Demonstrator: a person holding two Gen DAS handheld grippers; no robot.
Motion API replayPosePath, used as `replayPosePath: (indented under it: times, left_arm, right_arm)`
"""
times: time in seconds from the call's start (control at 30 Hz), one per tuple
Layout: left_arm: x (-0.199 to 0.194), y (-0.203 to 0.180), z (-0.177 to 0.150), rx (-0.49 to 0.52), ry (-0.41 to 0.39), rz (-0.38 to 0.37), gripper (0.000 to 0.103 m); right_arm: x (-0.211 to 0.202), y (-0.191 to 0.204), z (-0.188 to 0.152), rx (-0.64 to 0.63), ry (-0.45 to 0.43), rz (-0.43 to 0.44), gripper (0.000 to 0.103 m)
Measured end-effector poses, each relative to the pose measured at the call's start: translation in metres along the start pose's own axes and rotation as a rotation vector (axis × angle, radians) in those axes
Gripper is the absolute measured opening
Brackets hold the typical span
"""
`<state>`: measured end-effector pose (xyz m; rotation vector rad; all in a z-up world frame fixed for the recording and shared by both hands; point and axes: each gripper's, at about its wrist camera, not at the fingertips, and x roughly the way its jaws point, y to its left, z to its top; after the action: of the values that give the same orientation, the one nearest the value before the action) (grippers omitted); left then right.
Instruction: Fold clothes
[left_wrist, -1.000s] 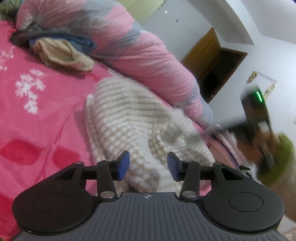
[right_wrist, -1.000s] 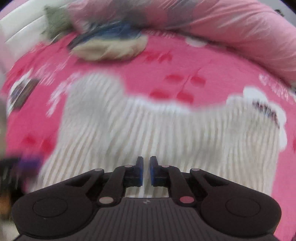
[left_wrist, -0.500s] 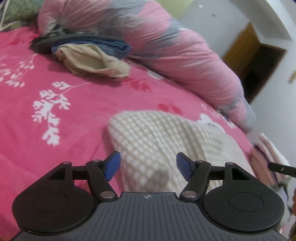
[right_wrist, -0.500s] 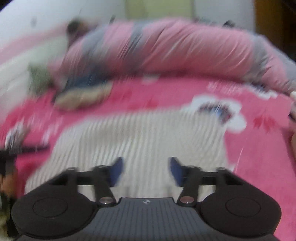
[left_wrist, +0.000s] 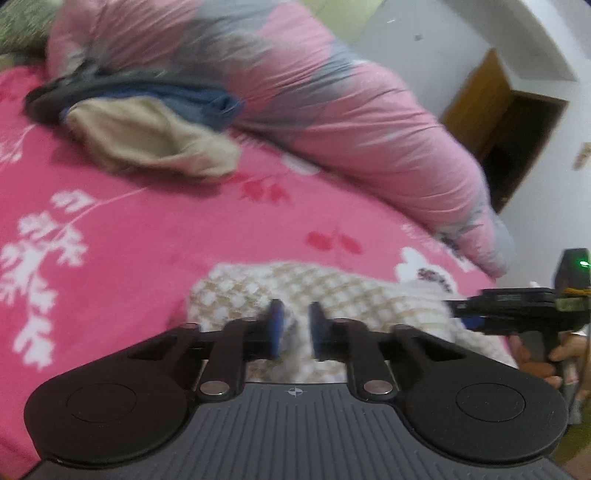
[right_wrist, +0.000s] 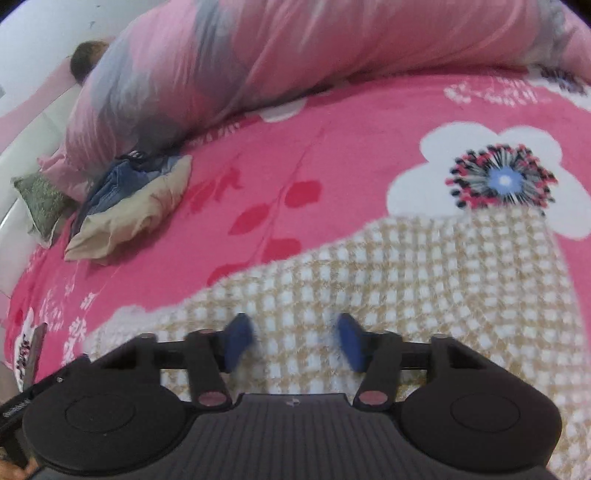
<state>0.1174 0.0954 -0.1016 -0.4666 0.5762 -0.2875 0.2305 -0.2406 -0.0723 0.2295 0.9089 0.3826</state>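
Observation:
A beige-and-white checked garment (left_wrist: 343, 288) lies flat on the pink flowered bedspread (left_wrist: 110, 258). My left gripper (left_wrist: 295, 332) is at its left corner, shut on a pinched-up fold of the cloth. In the right wrist view the same garment (right_wrist: 424, 277) fills the lower half. My right gripper (right_wrist: 293, 341) hangs low over it with its jaws closing. The cloth lies under and between the blurred blue pads (right_wrist: 238, 341), which stand apart from it. The right gripper's body (left_wrist: 517, 306) and the hand (left_wrist: 561, 354) holding it show at the right edge of the left view.
A pile of beige and blue clothes (left_wrist: 147, 136) (right_wrist: 125, 206) sits at the far side of the bed. A long pink-and-grey rolled quilt (left_wrist: 332, 110) (right_wrist: 258, 55) runs along the back. A green cushion (right_wrist: 40, 199) lies far left. A dark doorway (left_wrist: 517, 129) is beyond.
The left jaws went from open to shut on the garment's corner. The right jaws went from nearly shut to wide, then narrower, as that gripper rolled and dropped toward the cloth.

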Motion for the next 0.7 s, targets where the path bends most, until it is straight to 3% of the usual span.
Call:
replayPosePath:
  times: [0.03, 0.07, 0.2, 0.33, 0.5, 0.57, 0.63, 0.7]
  left_arm:
    - [0.0, -0.006, -0.002, 0.016, 0.0, -0.05, 0.0]
    - [-0.001, -0.016, -0.005, 0.039, 0.002, -0.09, 0.0]
    - [-0.007, -0.056, -0.019, 0.175, 0.027, -0.172, 0.0]
    - [-0.028, -0.056, -0.034, 0.103, 0.057, -0.236, 0.0]
    - [-0.064, -0.032, -0.046, 0.05, 0.02, -0.184, 0.002]
    - [-0.073, -0.022, -0.043, 0.037, 0.017, -0.163, 0.01]
    - [-0.075, -0.013, -0.036, 0.026, 0.017, -0.115, 0.027]
    - [-0.073, -0.005, -0.031, 0.005, 0.019, -0.074, 0.038]
  right_arm:
    - [-0.002, 0.001, -0.003, -0.012, -0.019, 0.005, 0.034]
    - [-0.006, -0.001, -0.006, -0.01, -0.03, 0.013, 0.018]
    - [-0.029, -0.009, -0.018, 0.008, -0.052, 0.065, 0.014]
    - [-0.051, 0.003, -0.034, -0.057, -0.047, 0.1, 0.013]
    - [-0.086, 0.021, -0.062, -0.142, -0.07, 0.184, 0.007]
    - [-0.099, 0.023, -0.074, -0.147, -0.081, 0.223, 0.006]
    - [-0.107, 0.023, -0.085, -0.14, -0.081, 0.243, 0.005]
    - [-0.112, 0.024, -0.096, -0.131, -0.06, 0.284, 0.001]
